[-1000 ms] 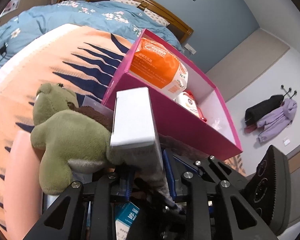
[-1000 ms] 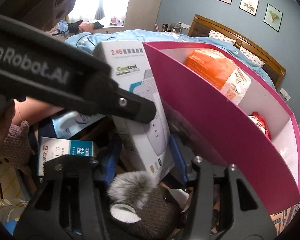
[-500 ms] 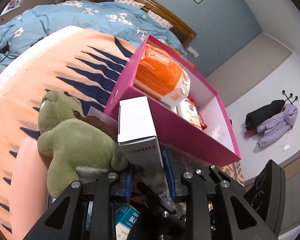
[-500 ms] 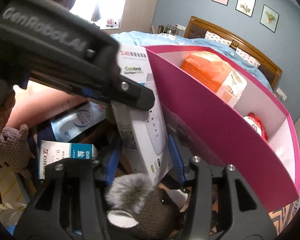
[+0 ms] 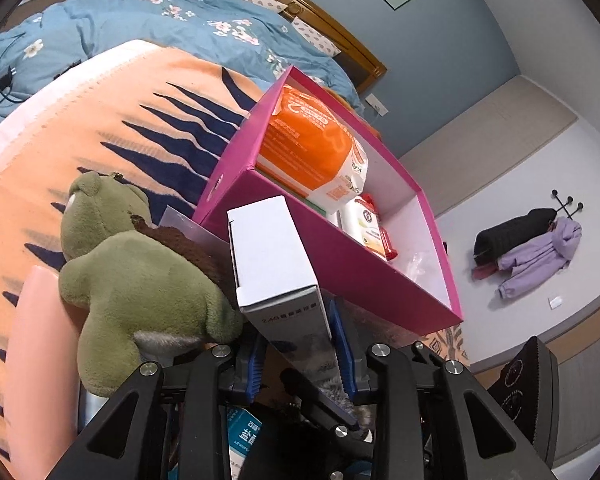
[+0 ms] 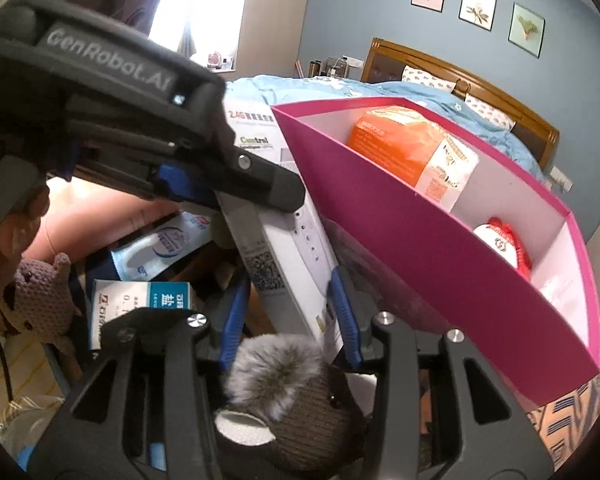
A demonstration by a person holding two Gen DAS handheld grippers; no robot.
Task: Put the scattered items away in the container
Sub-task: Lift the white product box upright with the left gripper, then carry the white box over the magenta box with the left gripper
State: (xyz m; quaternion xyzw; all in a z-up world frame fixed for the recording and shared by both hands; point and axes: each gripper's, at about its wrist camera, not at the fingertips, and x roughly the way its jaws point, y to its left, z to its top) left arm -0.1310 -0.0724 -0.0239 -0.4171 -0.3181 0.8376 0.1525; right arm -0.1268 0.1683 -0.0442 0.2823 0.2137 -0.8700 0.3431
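Note:
A white carton (image 5: 272, 256) with grey print stands tilted on end, and both grippers clamp it. My left gripper (image 5: 299, 350) has its blue pads on the carton's two sides. My right gripper (image 6: 288, 320) grips the same carton (image 6: 284, 256) lower down, and a left finger (image 6: 260, 178) crosses it above. The pink container (image 5: 332, 252) lies just behind the carton. It holds an orange pack (image 5: 308, 148) and a white bottle with a red cap (image 5: 368, 224). A green plush toy (image 5: 132, 280) leans against the carton's left side.
A fuzzy brown-grey plush (image 6: 292, 392) lies under my right gripper. To its left are a teal-and-white box (image 6: 140, 304), a blue-and-white pouch (image 6: 164, 244) and a knitted plush (image 6: 36, 300). A pink cylinder (image 5: 40, 360) stands left. An orange patterned blanket (image 5: 100, 120) covers the bed.
Both grippers have risen with the white carton, so more of the container's inside shows. The left gripper has swung further across the right wrist view.

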